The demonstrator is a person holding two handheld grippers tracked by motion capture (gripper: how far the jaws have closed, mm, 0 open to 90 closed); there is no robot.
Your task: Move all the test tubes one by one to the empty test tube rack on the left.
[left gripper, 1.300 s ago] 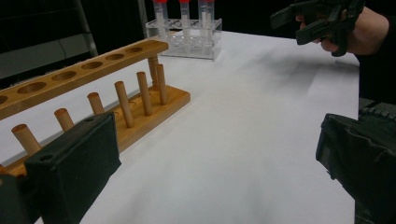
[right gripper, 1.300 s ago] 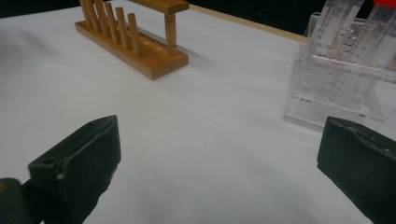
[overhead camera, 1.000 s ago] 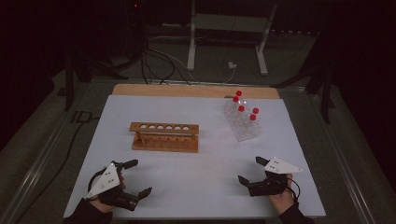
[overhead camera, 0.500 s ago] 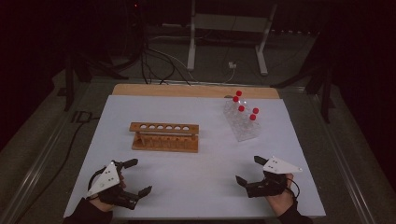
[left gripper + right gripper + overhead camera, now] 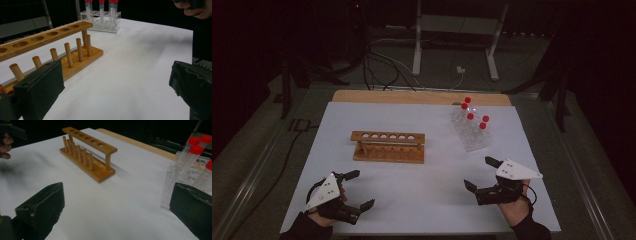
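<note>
A wooden test-tube rack (image 5: 388, 146) with a row of empty holes stands mid-table; it appears again as the wooden rack (image 5: 53, 47) and the wooden rack (image 5: 87, 152). A clear plastic rack (image 5: 471, 131) at the back right holds several red-capped tubes (image 5: 470, 116), also seen as red-capped tubes (image 5: 101, 10) and red-capped tubes (image 5: 192, 157). My left gripper (image 5: 357, 189) rests near the front left edge, open and empty. My right gripper (image 5: 482, 174) sits front right, open and empty, just in front of the clear rack.
White paper (image 5: 422, 170) covers the table, with a strip of wooden tabletop (image 5: 412, 96) at the back. Cables and a metal stand (image 5: 457, 45) lie on the dark floor beyond. The other hand (image 5: 197, 8) appears far off in each gripper view.
</note>
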